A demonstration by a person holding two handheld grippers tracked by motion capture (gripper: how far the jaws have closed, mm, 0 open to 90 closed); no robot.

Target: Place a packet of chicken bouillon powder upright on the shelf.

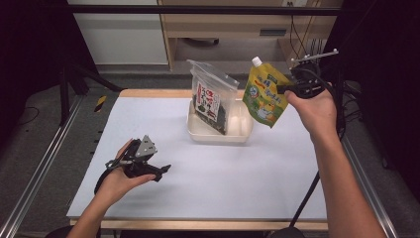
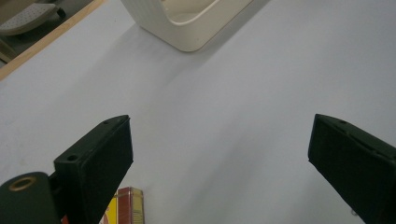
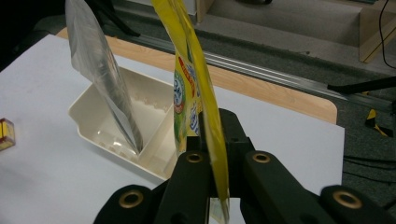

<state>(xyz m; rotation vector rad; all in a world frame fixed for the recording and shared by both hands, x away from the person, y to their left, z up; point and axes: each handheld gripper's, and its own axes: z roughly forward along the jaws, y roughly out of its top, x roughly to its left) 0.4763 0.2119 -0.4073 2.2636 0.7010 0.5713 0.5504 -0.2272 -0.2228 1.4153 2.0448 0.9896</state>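
The yellow-green spouted pouch (image 1: 265,94) hangs in the air just right of the cream tray (image 1: 218,134), above the far right part of the counter (image 1: 208,178), and we hold it by its right edge in our right gripper (image 1: 289,89). In the right gripper view we see the jaws pressed together on the pouch's thin edge (image 3: 212,135), so this gripper is clamped on the pouch, which rises upright from between the jaws with its white cap at the top in the high view. The tray sits on the far middle of the counter, and a clear bag with a dark filling and a red and white label (image 1: 210,101) stands tilted in its left compartment, its open top leaning left; the right compartment beside it looks bare, though we cannot tell for sure. Our left gripper (image 1: 161,171) rests low over the near left part of the counter, well apart from the tray. In the left gripper view its jaws stand wide apart with only the counter's surface between them. A small red and yellow box (image 2: 125,205) lies on the counter just beside its left jaw.
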